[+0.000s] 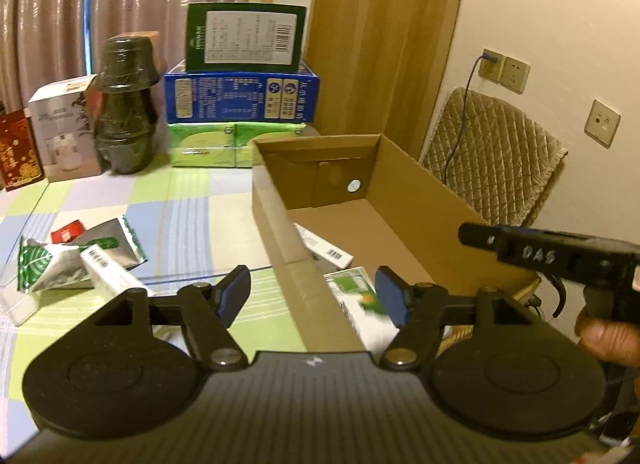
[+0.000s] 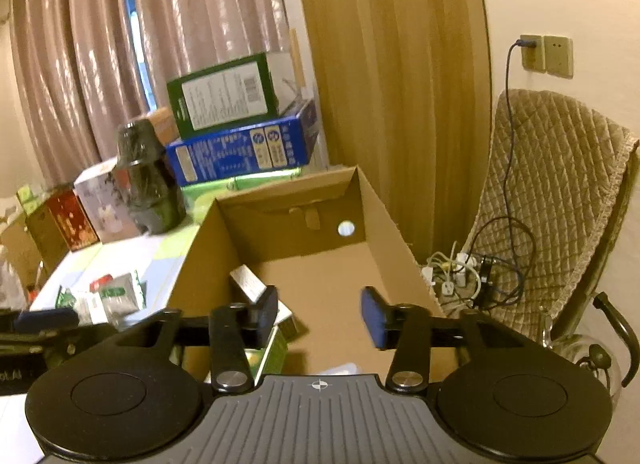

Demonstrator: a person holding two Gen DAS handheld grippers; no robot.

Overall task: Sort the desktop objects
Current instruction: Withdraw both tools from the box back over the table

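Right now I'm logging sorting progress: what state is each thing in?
Cardboard box: open-topped, upright, holding a few small packages.
Left tool: open, nothing gripped, above the box's near-left wall.
Right tool: open, empty, over the box.
Foil packets: loose on the table, outside the box.
Stacked cartons: piled upright behind the box.

Table with checked green-lilac cloth (image 1: 188, 200) carries open cardboard box (image 1: 272, 200) at right, loose packets and small cartons (image 1: 80, 260) at left – back edge: stacked boxes (image 1: 240, 96), dark wrapped jar (image 1: 126, 104), white box (image 1: 64, 132), red box (image 1: 18, 152).
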